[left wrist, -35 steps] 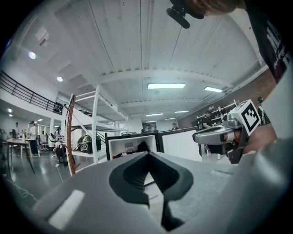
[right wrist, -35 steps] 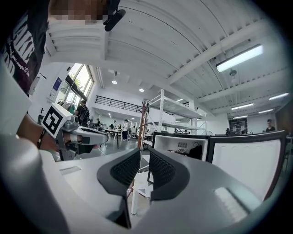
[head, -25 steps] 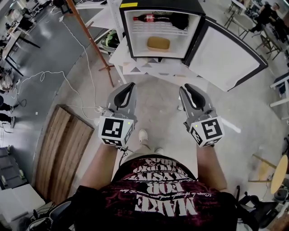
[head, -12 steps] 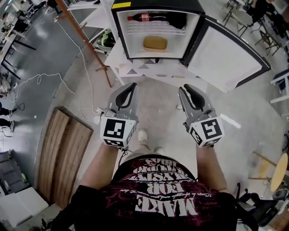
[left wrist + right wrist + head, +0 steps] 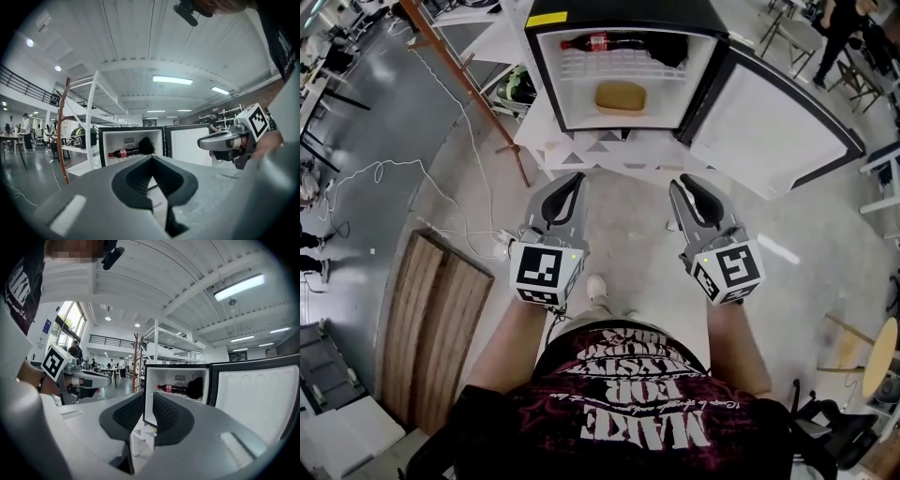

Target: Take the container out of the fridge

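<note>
**Tan container sits in the fridge, nothing grabbed yet**

Ok so progress-wise this is barely started. The fridge point(image 5: 546, 75) has its door point(image 5: 769, 117) swung wide to the right, so that bit is sorted. The container point(image 5: 621, 96) sits on the lower level, middle of the fridge, top centre of the head view. A cola bottle point(image 5: 598, 41) lies on the shelf above it, with something dark beside the bottle.

Both tongs hang mid frame, well short of the fridge. The left tongs point(image 5: 573, 178) look pinched together at the tips with nothing in them. The right tongs point(image 5: 681, 185) are a little apart and also empty. In their own view the fridge's left edge shows through the gap. What's left, I'd say: close in, reach inside, clamp the container, bring it out. Basically the whole job.

The fridge stands on a low white surface point(image 5: 581, 152) with grey triangles along the front. The floor is grey concrete. A white cable point(image 5: 382, 162) snakes across its left side, wooden boards point(image 5: 431, 319) lie lower left, and a slanted brown pole point(image 5: 465, 89) stands upper left. It's a big open workshop kind of room: a white rack point(image 5: 92, 122), strip lights on a white ceiling, and desks with a few people far off at the edges.
</note>
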Demonstrator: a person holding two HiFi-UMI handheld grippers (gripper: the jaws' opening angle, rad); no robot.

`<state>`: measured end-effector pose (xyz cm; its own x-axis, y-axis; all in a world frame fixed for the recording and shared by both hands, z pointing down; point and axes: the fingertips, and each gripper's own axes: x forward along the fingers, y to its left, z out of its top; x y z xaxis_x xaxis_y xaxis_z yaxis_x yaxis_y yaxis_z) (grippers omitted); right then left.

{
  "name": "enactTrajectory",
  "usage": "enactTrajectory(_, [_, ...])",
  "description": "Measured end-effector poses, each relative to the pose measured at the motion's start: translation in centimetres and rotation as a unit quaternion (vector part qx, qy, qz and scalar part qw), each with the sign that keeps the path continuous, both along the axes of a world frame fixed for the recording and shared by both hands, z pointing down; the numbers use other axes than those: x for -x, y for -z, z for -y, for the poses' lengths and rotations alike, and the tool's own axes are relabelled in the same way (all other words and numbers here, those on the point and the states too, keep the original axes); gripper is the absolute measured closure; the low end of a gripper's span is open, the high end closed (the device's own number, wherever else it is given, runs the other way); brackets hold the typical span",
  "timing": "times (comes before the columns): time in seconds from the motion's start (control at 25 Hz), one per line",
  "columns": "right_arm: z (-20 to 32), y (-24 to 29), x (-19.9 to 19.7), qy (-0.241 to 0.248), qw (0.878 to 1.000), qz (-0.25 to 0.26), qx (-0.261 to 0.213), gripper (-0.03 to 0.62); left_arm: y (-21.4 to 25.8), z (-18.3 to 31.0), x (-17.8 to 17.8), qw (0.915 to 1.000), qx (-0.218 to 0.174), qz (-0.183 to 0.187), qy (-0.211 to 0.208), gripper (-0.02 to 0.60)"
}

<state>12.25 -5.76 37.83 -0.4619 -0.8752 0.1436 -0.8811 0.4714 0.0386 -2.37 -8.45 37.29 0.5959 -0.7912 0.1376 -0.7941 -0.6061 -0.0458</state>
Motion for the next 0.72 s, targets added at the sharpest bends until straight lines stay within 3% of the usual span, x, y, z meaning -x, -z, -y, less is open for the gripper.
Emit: enactTrajectory(0.72, [5.0, 1.4, 2.4, -0.023, 1.000, 0.002, -0.008, 0.519, 0.9, 5.6, 2.2, 0.9997, -0.007, 0.005, -0.024, 0.581])
